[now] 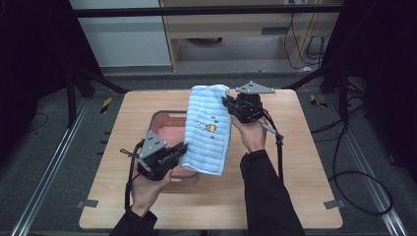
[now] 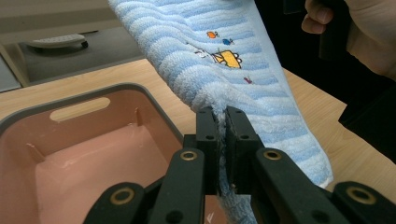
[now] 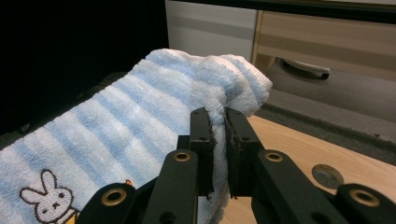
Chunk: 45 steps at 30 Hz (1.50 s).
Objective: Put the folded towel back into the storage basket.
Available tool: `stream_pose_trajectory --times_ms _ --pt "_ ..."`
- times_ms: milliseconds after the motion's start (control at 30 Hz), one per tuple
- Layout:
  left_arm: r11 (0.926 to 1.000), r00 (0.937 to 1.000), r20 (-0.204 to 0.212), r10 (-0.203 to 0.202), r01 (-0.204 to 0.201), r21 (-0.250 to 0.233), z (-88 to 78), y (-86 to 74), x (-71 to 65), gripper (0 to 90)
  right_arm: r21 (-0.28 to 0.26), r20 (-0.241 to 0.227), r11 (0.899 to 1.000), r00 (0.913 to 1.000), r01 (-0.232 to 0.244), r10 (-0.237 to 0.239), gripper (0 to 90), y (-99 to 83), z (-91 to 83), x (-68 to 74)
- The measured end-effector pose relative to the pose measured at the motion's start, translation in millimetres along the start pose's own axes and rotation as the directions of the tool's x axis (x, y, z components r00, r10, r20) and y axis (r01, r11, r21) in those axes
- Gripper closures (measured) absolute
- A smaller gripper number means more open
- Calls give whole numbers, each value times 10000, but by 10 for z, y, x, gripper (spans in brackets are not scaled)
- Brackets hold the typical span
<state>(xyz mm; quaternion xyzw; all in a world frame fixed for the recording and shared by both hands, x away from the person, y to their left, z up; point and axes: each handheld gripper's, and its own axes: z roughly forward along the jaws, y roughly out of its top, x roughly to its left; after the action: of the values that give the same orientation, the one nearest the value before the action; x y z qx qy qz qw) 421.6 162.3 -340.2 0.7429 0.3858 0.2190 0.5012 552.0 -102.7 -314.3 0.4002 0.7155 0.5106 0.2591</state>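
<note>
A light blue striped towel (image 1: 209, 130) with a small rabbit print hangs stretched in the air above the table, between the two grippers. My left gripper (image 1: 183, 148) is shut on the towel's near edge (image 2: 219, 112), just over the rim of a pink bin. My right gripper (image 1: 227, 102) is shut on the far edge, and the cloth (image 3: 205, 100) bunches between its jaws. The pink bin (image 1: 169, 129) with a grey rim lies under the towel at the table's middle left. Its inside (image 2: 93, 163) looks bare.
The wooden table (image 1: 305, 162) has free surface right of the towel and along its front. A round metal disc (image 3: 326, 175) is set in the tabletop near the right gripper. Black frame bars and cables surround the table.
</note>
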Motion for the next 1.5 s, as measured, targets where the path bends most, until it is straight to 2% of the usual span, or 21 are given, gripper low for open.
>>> stream_pose_trajectory --times_ms 567,800,867,1367,1467,1500 --pt "9995 9986 -457 -272 264 -197 -196 -28 239 851 -64 -351 9999 9993 129 -131 828 110 241 233" --pt "9991 9969 -694 -371 356 -220 -259 -56 330 851 46 -534 9998 9984 186 -184 828 136 391 320" --pt "9989 9959 -784 -441 426 -211 -279 -70 395 851 -8 -615 9997 9978 231 -231 828 148 450 366" --pt "9970 9908 -1117 -766 774 22 -275 -160 602 851 198 -913 9997 9957 171 -152 827 139 756 478" --pt "9960 9890 -1192 -878 893 73 -274 -185 650 852 204 -961 9995 9951 232 -211 827 116 822 505" --pt "9943 9877 -1180 -1025 1051 158 -268 -205 670 852 226 -975 9994 9949 268 -245 827 99 866 520"
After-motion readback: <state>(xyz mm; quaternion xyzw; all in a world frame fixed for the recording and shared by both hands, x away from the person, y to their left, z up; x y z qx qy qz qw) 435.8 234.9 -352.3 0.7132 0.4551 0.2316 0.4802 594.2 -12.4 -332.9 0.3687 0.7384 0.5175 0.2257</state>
